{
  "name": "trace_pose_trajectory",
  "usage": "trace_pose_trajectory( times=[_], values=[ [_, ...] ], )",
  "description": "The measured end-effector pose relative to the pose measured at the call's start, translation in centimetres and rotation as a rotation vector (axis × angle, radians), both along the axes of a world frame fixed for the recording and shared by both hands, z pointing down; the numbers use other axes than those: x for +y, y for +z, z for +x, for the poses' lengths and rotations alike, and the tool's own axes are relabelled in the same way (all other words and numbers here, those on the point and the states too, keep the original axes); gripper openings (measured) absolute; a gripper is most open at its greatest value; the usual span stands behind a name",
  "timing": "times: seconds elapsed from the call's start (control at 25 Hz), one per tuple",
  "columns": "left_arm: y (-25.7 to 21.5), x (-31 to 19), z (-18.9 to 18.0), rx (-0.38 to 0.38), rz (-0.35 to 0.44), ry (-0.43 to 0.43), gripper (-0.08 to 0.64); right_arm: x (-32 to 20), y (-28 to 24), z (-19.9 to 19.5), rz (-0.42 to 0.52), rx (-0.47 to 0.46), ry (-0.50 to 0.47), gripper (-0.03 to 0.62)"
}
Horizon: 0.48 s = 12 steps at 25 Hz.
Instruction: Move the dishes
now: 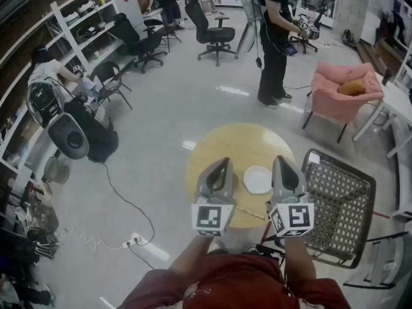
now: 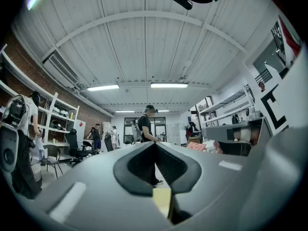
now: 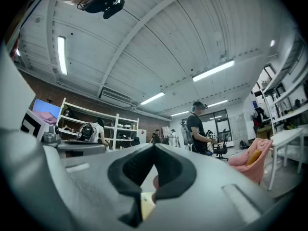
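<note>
In a busy workshop, a white plate [image 1: 257, 179] sits near the middle of a round yellow table [image 1: 225, 147], with a wicker chair [image 1: 341, 205] at 4 o'clock. The left gripper [image 1: 222, 163] and right gripper [image 1: 281, 162] flank the plate, pointing to 12 o'clock, jaws together and empty.

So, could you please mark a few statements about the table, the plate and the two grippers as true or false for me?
1. The small white round plate lies on the round yellow wooden table. True.
2. The left gripper is shut on the plate. False: its jaws are together with nothing between them, and the plate lies ungripped on the table.
3. The right gripper has its jaws together and holds nothing. True.
4. The black wire-mesh chair stands left of the table in the head view. False: it stands at the table's right.
</note>
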State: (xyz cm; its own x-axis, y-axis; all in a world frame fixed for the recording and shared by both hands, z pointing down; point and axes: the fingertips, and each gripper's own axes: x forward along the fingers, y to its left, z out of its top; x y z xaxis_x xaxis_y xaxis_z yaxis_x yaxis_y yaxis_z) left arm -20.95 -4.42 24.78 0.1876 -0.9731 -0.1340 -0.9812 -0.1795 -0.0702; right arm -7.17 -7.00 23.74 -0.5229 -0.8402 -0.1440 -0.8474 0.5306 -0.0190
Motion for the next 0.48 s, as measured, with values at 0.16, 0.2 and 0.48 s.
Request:
trace_pose_trajectory(
  times=[0.16,0.2,0.48],
  values=[
    [0.33,-0.58,0.57,-0.011,-0.004,-0.012,0.006,-0.81,0.36,0.76,0.0,-0.006,-0.003,0.003],
    [0.34,-0.64,0.56,-0.012,-0.005,-0.015,0.005,-0.93,0.28,0.81,0.002,-0.01,-0.004,0.003],
    [0.51,-0.38,0.89,-0.023,-0.014,-0.029,0.006,-1.16,0.35,1.14,-0.004,-0.017,-0.016,0.003]
  ],
)
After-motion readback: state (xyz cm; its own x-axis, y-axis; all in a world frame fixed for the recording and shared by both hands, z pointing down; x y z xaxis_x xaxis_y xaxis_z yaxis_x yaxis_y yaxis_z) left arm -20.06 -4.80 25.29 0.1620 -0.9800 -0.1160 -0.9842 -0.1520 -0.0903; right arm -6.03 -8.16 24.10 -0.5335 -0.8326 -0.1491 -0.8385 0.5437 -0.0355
